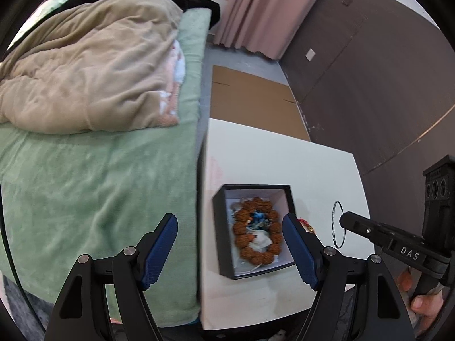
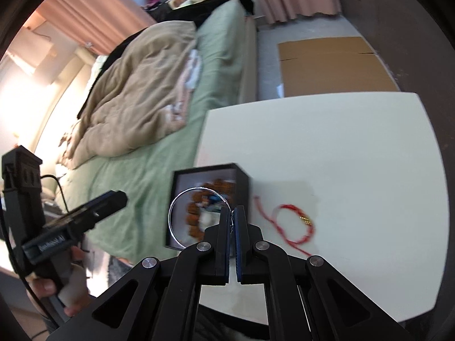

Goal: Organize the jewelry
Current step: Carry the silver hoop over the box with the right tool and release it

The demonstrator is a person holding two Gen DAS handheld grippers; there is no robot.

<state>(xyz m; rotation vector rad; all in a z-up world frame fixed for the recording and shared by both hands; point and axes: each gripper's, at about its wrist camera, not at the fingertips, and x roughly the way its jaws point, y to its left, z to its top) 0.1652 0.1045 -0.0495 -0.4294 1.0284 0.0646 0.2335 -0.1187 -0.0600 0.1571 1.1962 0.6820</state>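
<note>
A black jewelry box [image 1: 222, 227] [image 2: 241, 182] with a white lining stands on the white table [image 1: 284, 159] [image 2: 341, 147], near its left edge. Inside it lies a brown bead bracelet [image 1: 257, 231] [image 2: 196, 213] around some small blue and white pieces. My right gripper [image 2: 233, 213] [image 1: 345, 221] is shut on a thin silver bangle [image 2: 177, 199] [image 1: 335, 224], held in the air beside the box. My left gripper [image 1: 230, 224] hangs open above the box and the bed's edge, nothing between its fingers. A red string bracelet [image 2: 295, 221] with gold beads lies on the table right of the box.
A bed with a green sheet [image 1: 99, 184] [image 2: 159, 164] and a beige blanket [image 1: 85, 65] runs along the table's left side. Flattened cardboard [image 1: 250, 99] [image 2: 332, 62] lies on the floor beyond the table. A dark wall [image 1: 369, 71] stands at right. A hand [image 1: 426, 304] grips the right tool's handle.
</note>
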